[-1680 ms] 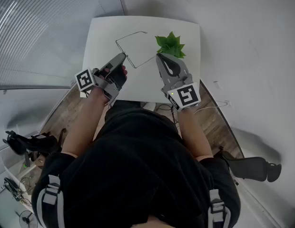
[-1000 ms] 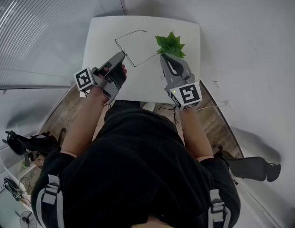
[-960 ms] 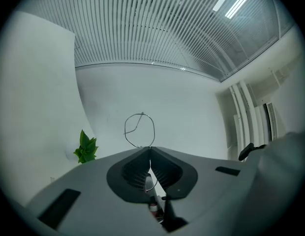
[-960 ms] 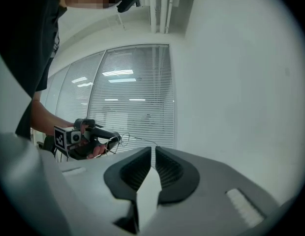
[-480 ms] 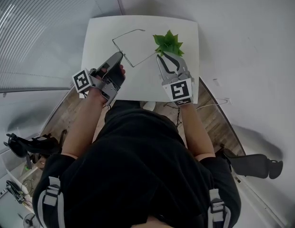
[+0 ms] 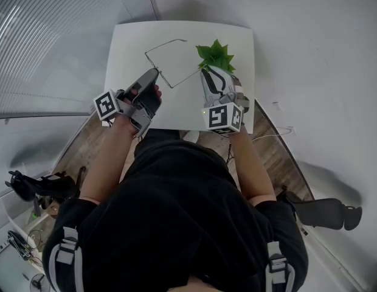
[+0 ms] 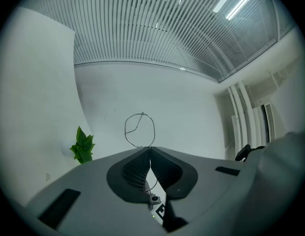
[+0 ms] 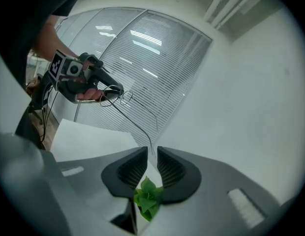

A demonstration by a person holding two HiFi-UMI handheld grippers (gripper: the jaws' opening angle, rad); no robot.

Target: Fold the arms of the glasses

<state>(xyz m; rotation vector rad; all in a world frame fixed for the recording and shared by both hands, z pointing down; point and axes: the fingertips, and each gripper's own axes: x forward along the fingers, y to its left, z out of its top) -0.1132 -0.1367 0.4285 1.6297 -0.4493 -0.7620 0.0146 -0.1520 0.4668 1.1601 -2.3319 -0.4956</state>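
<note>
Only the right gripper (image 8: 151, 150) did anything. About 1 second back its jaws were closed at the tip of the glasses arm (image 8: 135, 122). Now they've let go and stand apart, with the tip sitting loose right at the gap. The gripper has also rolled over, so its marker cube (image 6: 224, 117) shows 2 faces instead of 1 and has slid a bit leftward in the head view.

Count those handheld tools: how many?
2. The left tool is shut on the glasses over the table's left; the right tool, open, is beside the plant.
</note>
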